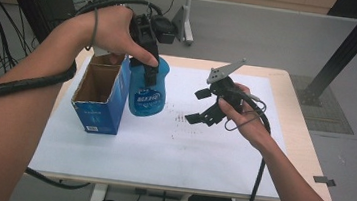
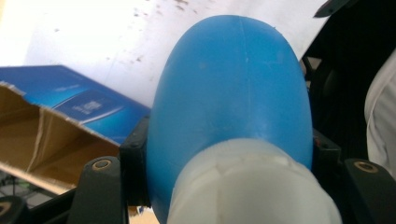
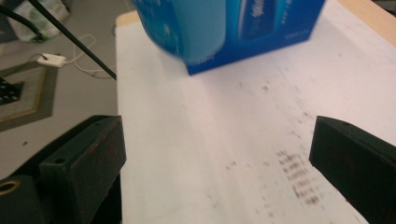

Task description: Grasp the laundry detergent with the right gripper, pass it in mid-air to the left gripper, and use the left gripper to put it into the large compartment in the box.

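White paper covers the bench (image 1: 110, 158), with grey floor and cables behind it. Using the open blue carton (image 1: 97, 103) as landmark: the blue bottle (image 1: 147, 91) hangs just to its right, side against the carton's wall, base a little above the paper. The left tool (image 1: 147, 52) is clenched on the bottle's upper part, just below the white cap (image 2: 252, 186). The right tool (image 1: 205, 106) is well to the right of the carton, released, jaws wide with nothing between them.

The step looks like lifting the bottle to lower it into the carton. Keep the grip firm near the cap, raise the base above the carton's torn rim, then move over the opening and descend straight.

The bottle's long axis is roughly vertical, cap up, base toward the bench.
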